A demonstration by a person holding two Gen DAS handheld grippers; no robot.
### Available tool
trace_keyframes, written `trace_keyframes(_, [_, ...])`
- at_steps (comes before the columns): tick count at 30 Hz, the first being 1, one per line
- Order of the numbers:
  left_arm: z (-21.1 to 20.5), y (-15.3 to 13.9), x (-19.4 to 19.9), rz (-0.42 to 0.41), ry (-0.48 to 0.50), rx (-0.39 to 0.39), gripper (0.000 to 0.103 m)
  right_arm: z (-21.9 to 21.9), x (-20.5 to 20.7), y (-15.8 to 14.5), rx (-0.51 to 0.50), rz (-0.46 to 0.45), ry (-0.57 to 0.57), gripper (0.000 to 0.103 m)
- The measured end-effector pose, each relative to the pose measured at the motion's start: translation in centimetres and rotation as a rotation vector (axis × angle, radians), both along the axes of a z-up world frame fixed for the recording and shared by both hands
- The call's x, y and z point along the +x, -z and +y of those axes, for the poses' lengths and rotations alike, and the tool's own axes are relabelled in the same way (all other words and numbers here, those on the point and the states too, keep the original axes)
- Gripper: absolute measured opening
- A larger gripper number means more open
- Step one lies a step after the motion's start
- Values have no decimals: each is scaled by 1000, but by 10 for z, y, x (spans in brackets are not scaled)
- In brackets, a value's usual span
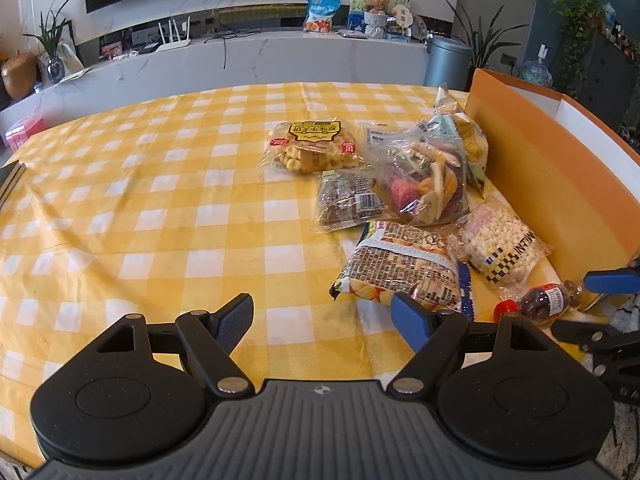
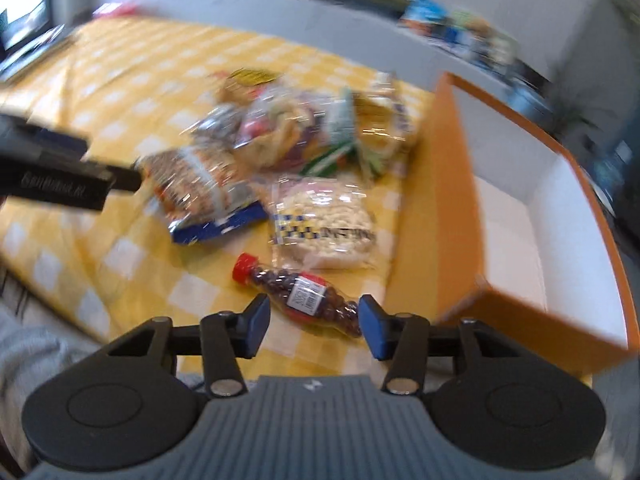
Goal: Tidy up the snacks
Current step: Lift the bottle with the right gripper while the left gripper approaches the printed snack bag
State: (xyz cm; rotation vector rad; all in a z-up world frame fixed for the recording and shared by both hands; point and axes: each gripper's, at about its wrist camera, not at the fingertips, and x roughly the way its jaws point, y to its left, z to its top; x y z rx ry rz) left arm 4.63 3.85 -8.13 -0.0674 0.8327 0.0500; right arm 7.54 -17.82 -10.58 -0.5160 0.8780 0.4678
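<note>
Several snack bags lie on the yellow checked tablecloth (image 1: 160, 208) beside an open orange box (image 1: 560, 168). Among them are a yellow cookie bag (image 1: 308, 146), a mixed crisp bag (image 1: 424, 184), a white-bean bag (image 1: 500, 246), a patterned bag (image 1: 400, 272) and a small red-capped bottle of dark candies (image 1: 540, 300). My left gripper (image 1: 322, 320) is open and empty above the cloth, left of the patterned bag. My right gripper (image 2: 314, 326) is open, its fingers on either side of the lying bottle (image 2: 300, 292). The orange box (image 2: 520, 240) stands empty to its right.
A white marble counter (image 1: 280, 60) runs behind the table with a router, a snack bag and a teddy bear. A grey bin (image 1: 446, 60) and plants stand at the back right. The right wrist view is motion-blurred.
</note>
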Motion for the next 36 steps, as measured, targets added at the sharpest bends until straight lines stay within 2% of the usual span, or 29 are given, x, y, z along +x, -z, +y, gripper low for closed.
trace_keyframes(2, [1, -1, -1, -2, -6, 1, 92, 6, 6, 7, -31, 31, -53, 50])
trace_keyframes(5, [2, -3, -2, -7, -11, 6, 92, 14, 13, 14, -74, 60, -95, 58])
trace_keyframes(8, [3, -4, -2, -5, -18, 8, 92, 17, 21, 18, -104, 62, -113, 59])
trace_keyframes(9, [3, -3, -1, -3, -18, 7, 92, 17, 26, 20, -106, 77, -103, 55])
trace_keyframes(12, [3, -2, -1, 1, -16, 8, 92, 11, 40, 21, -51, 144, -82, 49])
trace_keyframes(19, [3, -2, -1, 5, -22, 8, 92, 7, 37, 21, -15, 153, -56, 43])
trace_keyframes(22, [5, -2, -1, 6, -29, -1, 92, 4, 34, 17, 57, 177, -4, 35])
trace_keyframes(26, [6, 0, 1, 16, -44, -6, 92, 4, 25, 18, 159, 233, 29, 34])
trace_keyframes(36, [3, -6, -5, -15, -24, -7, 92, 6, 25, 22, 165, 227, 18, 33])
